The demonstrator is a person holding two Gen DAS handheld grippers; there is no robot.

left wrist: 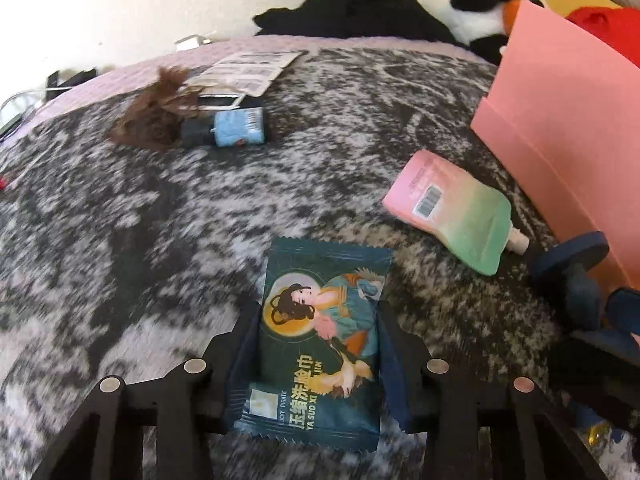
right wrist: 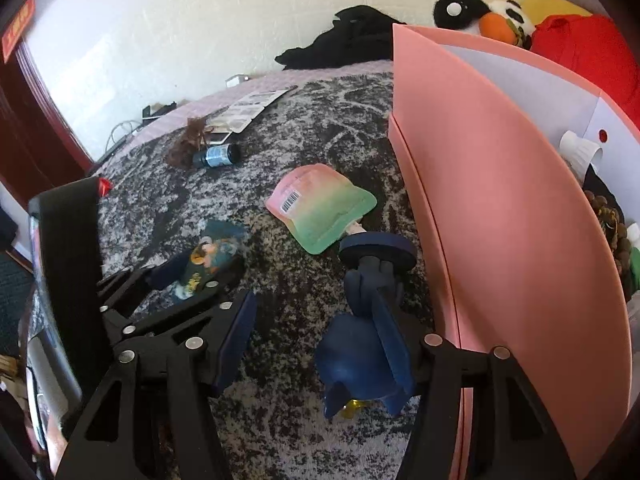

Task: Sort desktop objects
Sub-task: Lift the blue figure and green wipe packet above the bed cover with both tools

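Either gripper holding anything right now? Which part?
The left gripper is shut on the teal packet, pads on its two long edges. The right gripper is open; a dark blue figure lies against its right finger, unclamped.

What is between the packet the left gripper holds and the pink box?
The pink-green pouch and the right gripper with its blue figure lie between the teal packet, held by the left gripper, and the pink box.

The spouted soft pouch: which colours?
Pink fading into green, clearest in right wrist view.
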